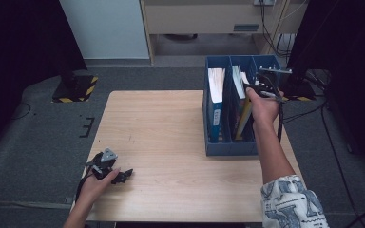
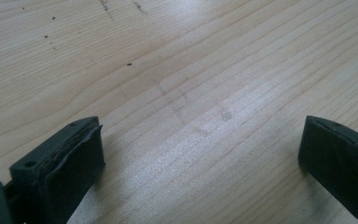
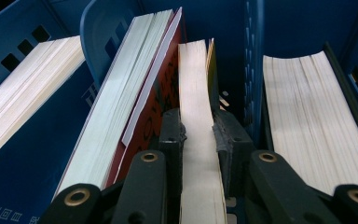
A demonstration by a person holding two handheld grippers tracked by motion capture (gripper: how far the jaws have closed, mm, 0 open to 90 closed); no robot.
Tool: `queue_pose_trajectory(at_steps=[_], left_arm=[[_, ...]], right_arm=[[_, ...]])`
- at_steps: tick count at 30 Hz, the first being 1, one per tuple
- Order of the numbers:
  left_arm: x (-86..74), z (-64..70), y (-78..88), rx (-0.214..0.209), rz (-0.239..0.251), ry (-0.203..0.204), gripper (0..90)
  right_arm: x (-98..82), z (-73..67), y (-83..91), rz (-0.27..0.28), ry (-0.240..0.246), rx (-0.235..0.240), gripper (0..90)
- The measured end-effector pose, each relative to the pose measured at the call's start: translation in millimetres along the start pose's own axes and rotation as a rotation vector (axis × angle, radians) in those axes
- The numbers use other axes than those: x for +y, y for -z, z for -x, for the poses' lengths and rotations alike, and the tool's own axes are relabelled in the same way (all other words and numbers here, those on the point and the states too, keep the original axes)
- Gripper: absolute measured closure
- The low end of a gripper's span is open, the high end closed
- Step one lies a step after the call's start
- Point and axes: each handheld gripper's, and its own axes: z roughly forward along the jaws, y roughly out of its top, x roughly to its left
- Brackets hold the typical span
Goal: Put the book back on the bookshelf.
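My right hand-held gripper (image 3: 198, 135) is clamped on the fore-edge of a thin book (image 3: 196, 93), pads pressing on both covers, and that book stands in the middle compartment of the blue file rack (image 1: 230, 147) at the far right of the table (image 1: 171, 142). Right beside it, on the left in the right gripper view, leans a thicker red-covered book (image 3: 135, 88); past the divider on the other side sits another fat block of pages (image 3: 307, 116), and one more book (image 3: 28, 88) fills the far slot. Whether I'm lifting this one out or seating it, the trick looks the same to me: keep the grip square on the covers, move straight along the slot, and don't let the spine twist, or the red neighbour may drag along or the corner may catch the divider. The bite seems to be near the top edge, so I'd go slow to stop the book swinging. My left hand-held gripper (image 2: 200, 154) rests low over bare wood near the table's front left, jaws wide apart with nothing between them; it could steady the rack's wall if the rack starts to slide.
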Motion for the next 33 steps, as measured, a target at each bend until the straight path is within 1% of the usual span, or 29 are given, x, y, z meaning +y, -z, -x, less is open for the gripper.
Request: queue_pose_trajectory(at_steps=[5, 10, 33], left_arm=[[0.1, -0.3, -0.1, 0.0, 0.0, -0.003, 0.0], [0.2, -0.3, -0.1, -0.001, 0.0, -0.004, 0.0], [0.4, -0.4, -0.5, -0.001, 0.001, -0.004, 0.0]], right_arm=[[3.2, -4.1, -2.1, 0.001, 0.008, -0.004, 74.7], [3.9, -5.3, -5.1, 0.002, 0.011, -0.007, 74.7], [2.8, -4.7, -12.6, 0.011, 0.014, -0.007, 74.5]])
